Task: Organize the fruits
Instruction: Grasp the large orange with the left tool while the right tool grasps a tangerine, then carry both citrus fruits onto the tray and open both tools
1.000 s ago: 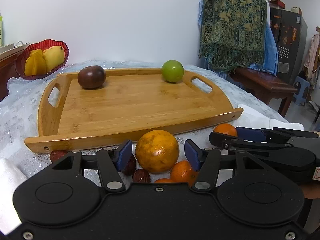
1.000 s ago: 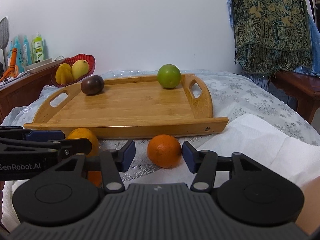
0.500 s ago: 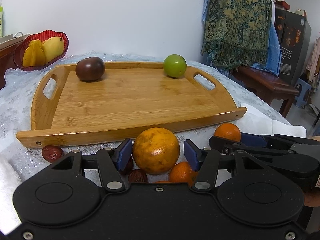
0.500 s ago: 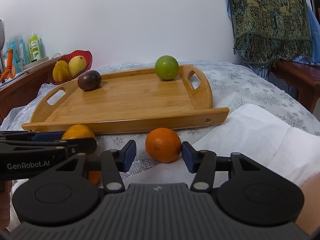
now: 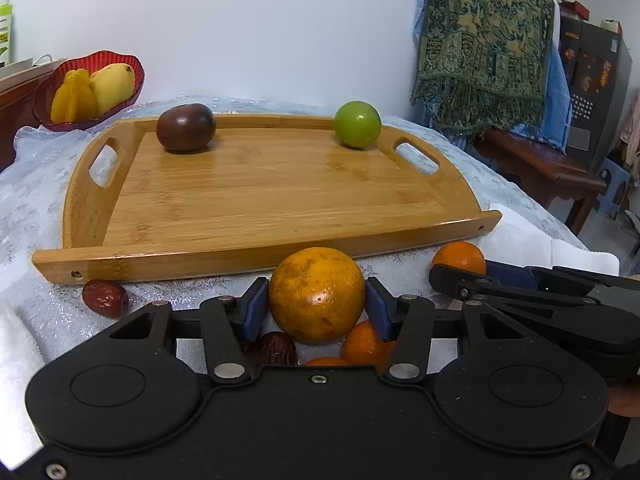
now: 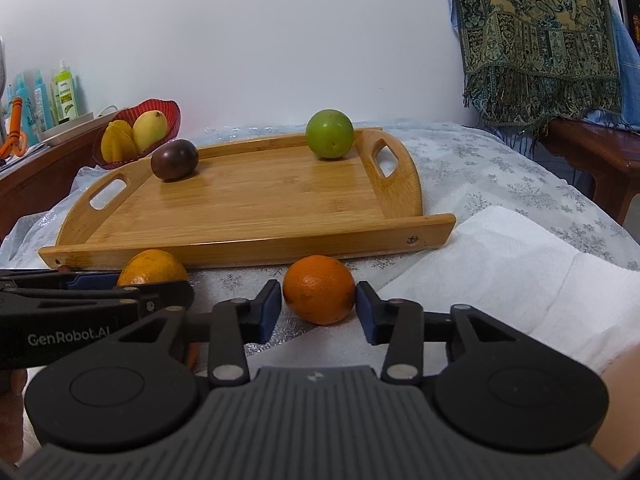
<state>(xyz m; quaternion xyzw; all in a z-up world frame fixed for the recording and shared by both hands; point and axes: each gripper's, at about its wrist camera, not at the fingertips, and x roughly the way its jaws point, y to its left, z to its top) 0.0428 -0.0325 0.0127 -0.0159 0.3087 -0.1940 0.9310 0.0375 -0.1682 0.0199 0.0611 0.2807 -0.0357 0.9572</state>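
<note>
A bamboo tray (image 5: 260,200) holds a dark purple fruit (image 5: 185,127) at its back left and a green fruit (image 5: 357,124) at its back right. My left gripper (image 5: 316,310) is shut on a large yellow-orange orange (image 5: 317,294) just in front of the tray. My right gripper (image 6: 319,311) is shut on a smaller orange (image 6: 319,289) by the tray's front right corner (image 6: 440,228). The tray, purple fruit (image 6: 174,159) and green fruit (image 6: 329,133) also show in the right wrist view.
Small oranges (image 5: 366,344) and red dates (image 5: 105,297) lie on the cloth under my left gripper. A red bowl (image 5: 88,92) of yellow fruit stands at the back left. A white towel (image 6: 520,272) lies to the right. Bottles (image 6: 66,94) stand on a side cabinet.
Both grippers have closed: the left pads now touch the large orange and the right pads touch the smaller orange. Both moved slightly toward the tray.
</note>
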